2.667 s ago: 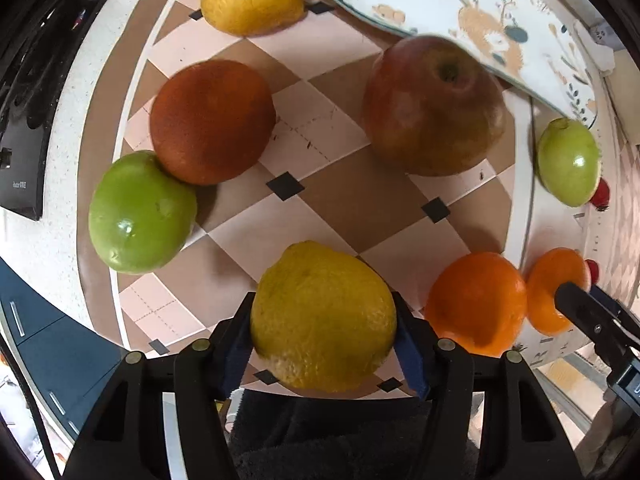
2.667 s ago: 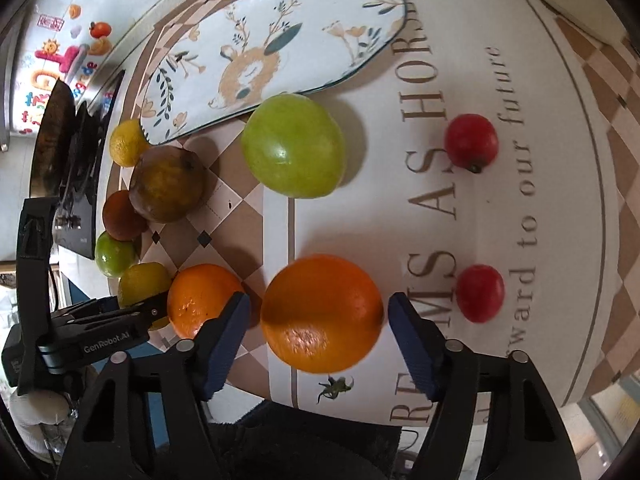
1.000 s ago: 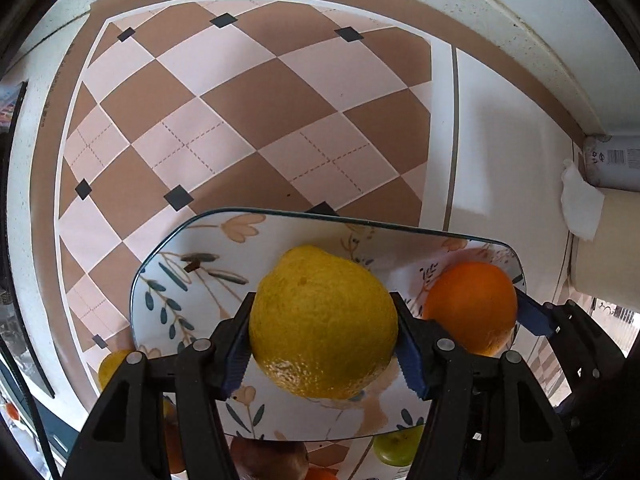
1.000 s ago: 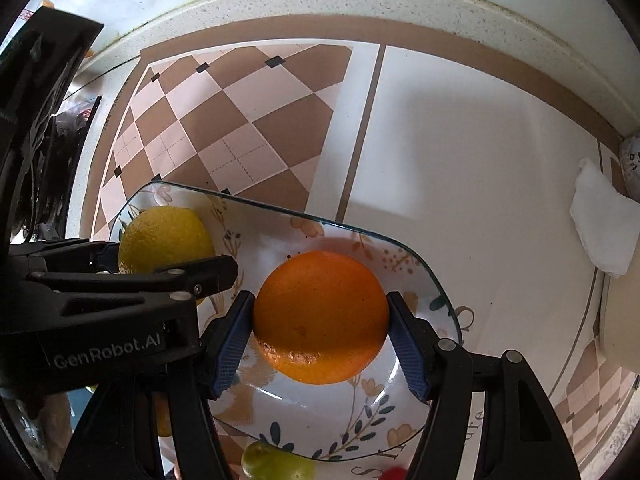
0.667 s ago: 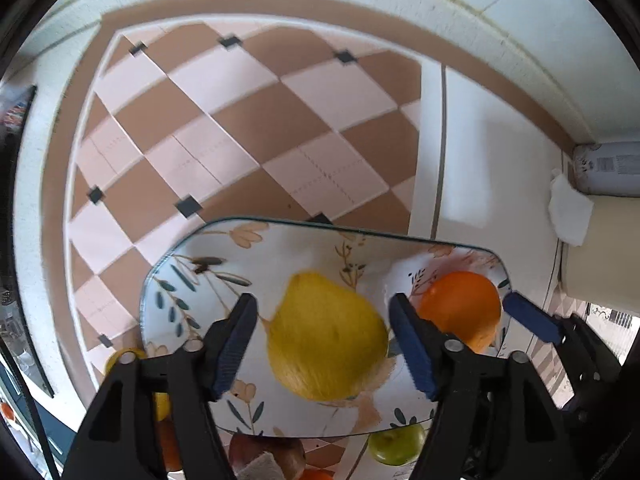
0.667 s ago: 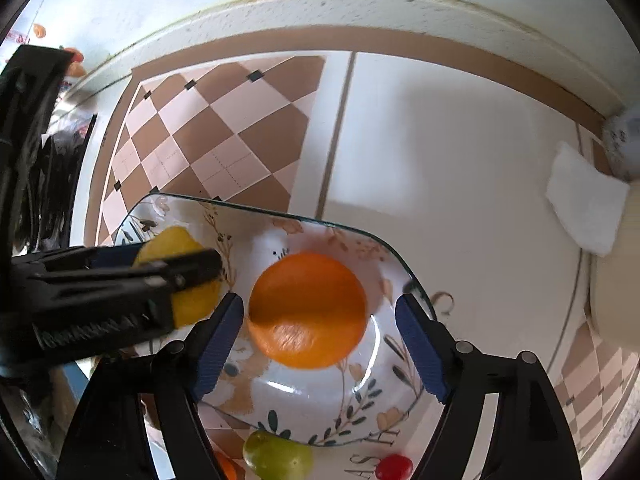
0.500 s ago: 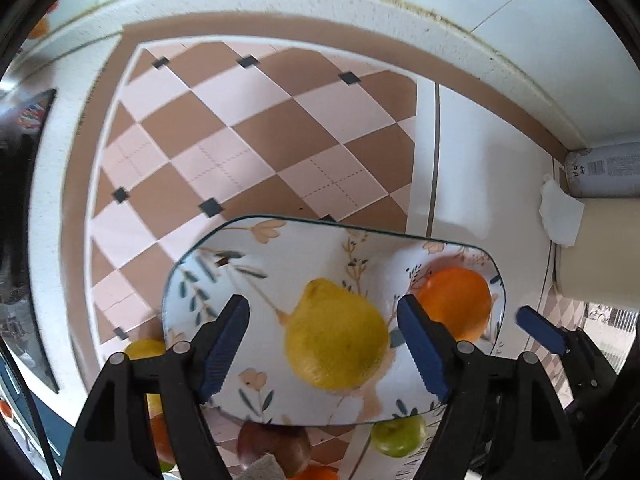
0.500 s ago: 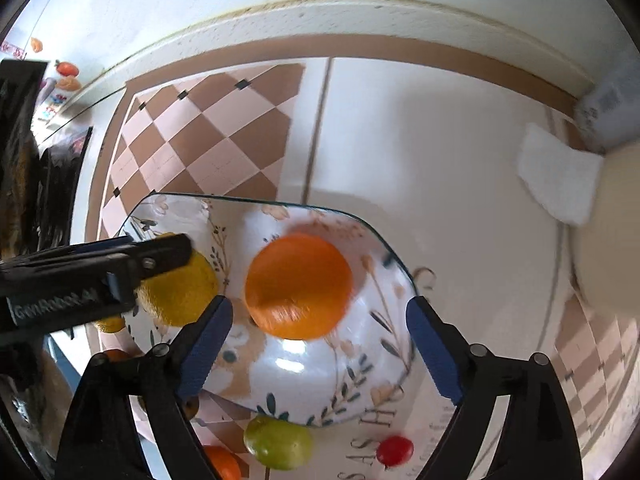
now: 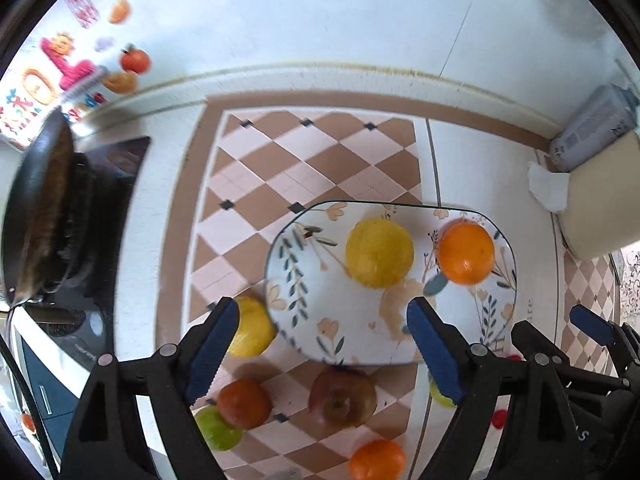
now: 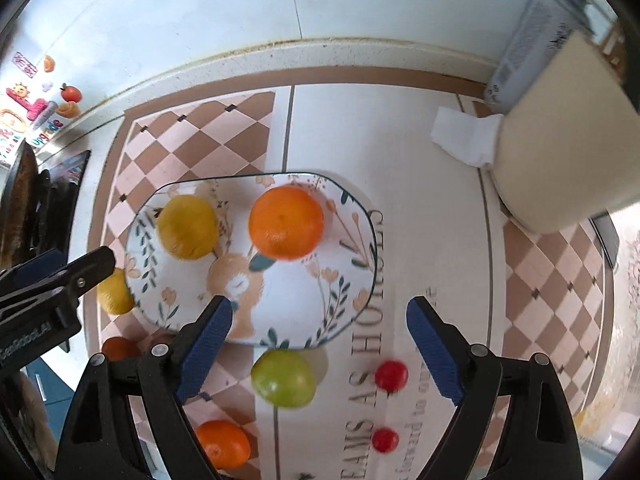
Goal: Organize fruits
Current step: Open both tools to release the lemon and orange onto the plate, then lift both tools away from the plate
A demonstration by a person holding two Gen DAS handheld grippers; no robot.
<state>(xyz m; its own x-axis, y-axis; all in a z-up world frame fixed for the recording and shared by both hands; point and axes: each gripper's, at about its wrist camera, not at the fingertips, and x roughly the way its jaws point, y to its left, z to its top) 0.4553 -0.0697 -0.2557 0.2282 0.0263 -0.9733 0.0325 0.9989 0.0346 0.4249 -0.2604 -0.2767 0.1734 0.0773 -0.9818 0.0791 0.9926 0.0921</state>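
Observation:
A floral plate [image 9: 304,312] [image 10: 280,316] holds a lemon [image 9: 379,253] [image 10: 187,227] and an orange [image 9: 465,253] [image 10: 285,222]. My left gripper [image 9: 320,344] is open and empty, raised above the plate's near side. My right gripper [image 10: 316,340] is open and empty, above the plate's near edge. Loose on the mat lie a second lemon [image 9: 252,326], a dark orange [image 9: 245,403], a green apple [image 9: 216,429], a red apple [image 9: 343,396], an orange [image 9: 377,460], a green apple [image 10: 283,378] and two cherry tomatoes [image 10: 391,375].
A pan on a stove [image 9: 44,216] stands at the left. A beige container [image 10: 560,140] with a tissue [image 10: 466,136] and a bottle [image 9: 592,128] stand at the back right by the wall.
Both grippers carried the lemon and orange to the plate, opened and let them go. Both have since pulled back and up, away from the plate.

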